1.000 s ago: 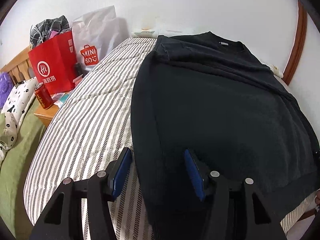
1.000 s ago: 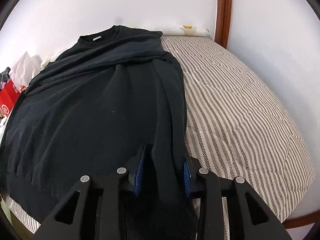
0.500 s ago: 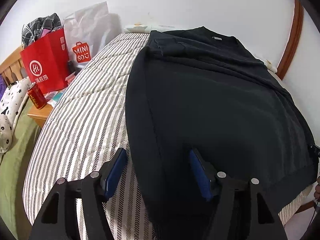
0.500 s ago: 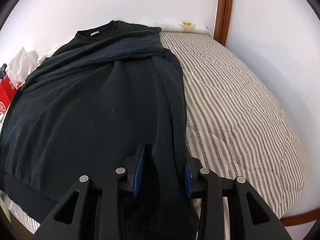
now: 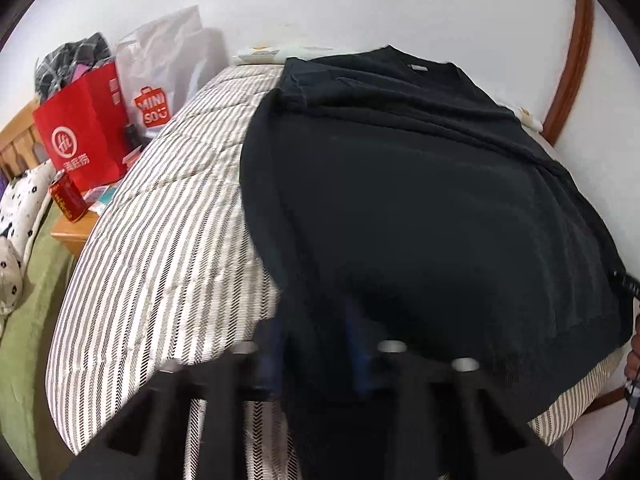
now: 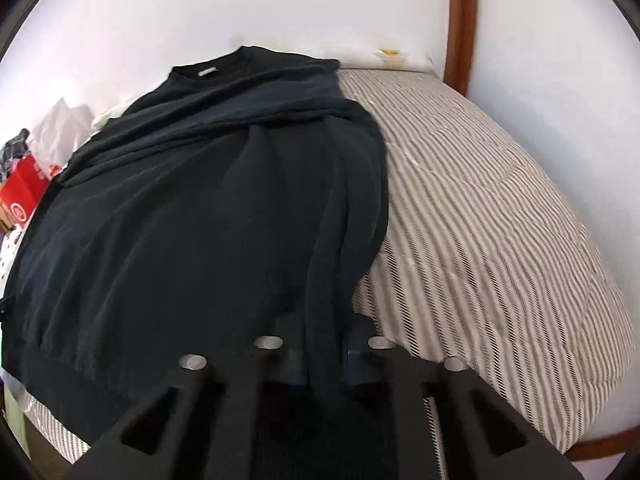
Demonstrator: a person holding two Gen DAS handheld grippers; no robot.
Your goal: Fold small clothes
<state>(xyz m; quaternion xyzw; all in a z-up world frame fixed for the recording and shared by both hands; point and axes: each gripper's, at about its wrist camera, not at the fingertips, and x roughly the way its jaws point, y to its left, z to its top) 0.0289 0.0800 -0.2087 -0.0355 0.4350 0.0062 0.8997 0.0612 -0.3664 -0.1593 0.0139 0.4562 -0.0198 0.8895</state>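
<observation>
Black sweatshirt (image 5: 420, 208) lies flat along the striped bed (image 5: 160, 248), collar at the far end by the wall, hem at the near edge. Left gripper (image 5: 316, 344) has just been closing and now sits clamped on the hem's left corner; right gripper (image 6: 324, 356) has likewise just closed on a bunched strip at the right corner.

Risks, judged:
- Right grip holds a narrow gathered ridge; a lift may drag that crease into the fold.
- Either grip may have caught only one layer; the hem could slip out.
- Uneven lift would skew the sweatshirt toward the red bag (image 5: 80, 136) beside the bed.
</observation>
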